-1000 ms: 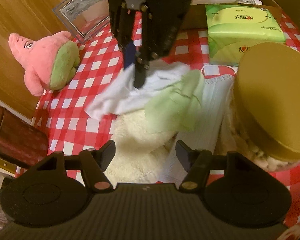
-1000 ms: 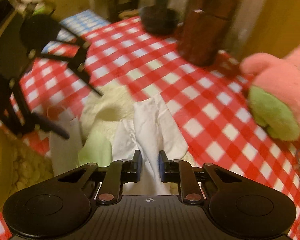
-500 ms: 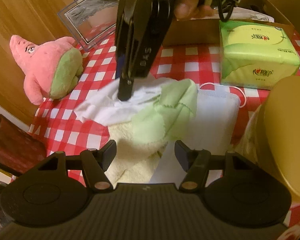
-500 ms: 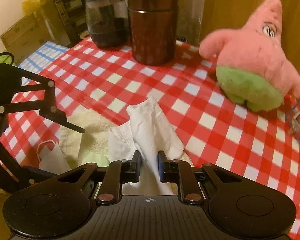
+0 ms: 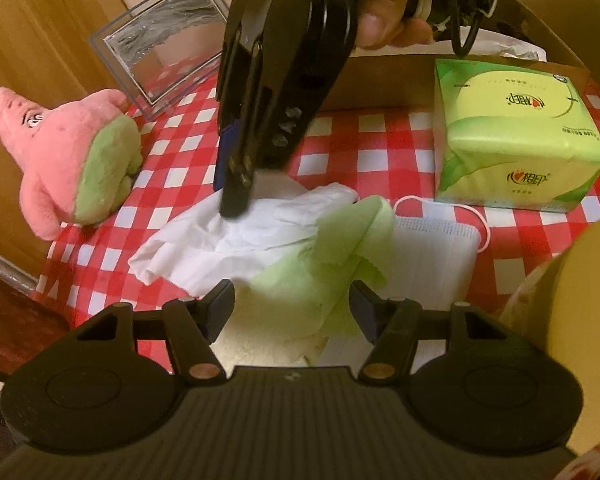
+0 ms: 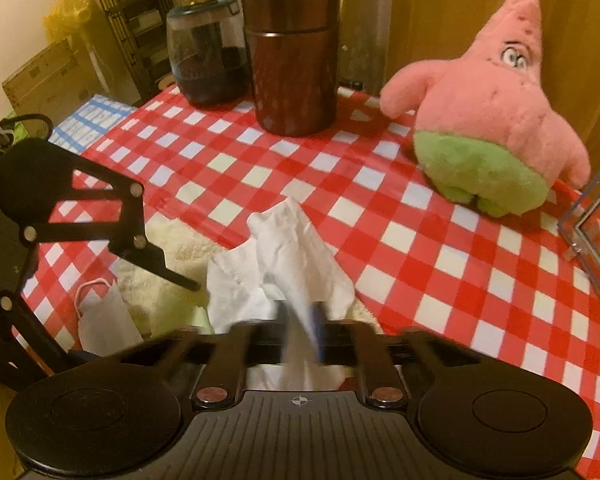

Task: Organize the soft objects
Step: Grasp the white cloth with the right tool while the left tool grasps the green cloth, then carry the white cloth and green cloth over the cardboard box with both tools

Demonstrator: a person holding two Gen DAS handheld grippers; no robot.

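White cloth (image 5: 260, 236) lies crumpled atop a heap of soft things on the checked worktop (image 5: 384, 148), over a green cloth (image 5: 324, 268) and a cream towel (image 6: 180, 244). Right gripper (image 5: 236, 204) has just closed its fingers on a fold, likely to lift the top layer clear. Left gripper (image 5: 292, 308) hovers beside the heap, fingers apart and empty, probably ready to steady it.

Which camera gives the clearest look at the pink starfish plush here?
The right wrist view: the pink starfish plush stands upright there on the checked tablecloth, front-on, with its eye, arms and green shorts visible. The left wrist view shows it only at the left edge, side-on and stretched by the fisheye.
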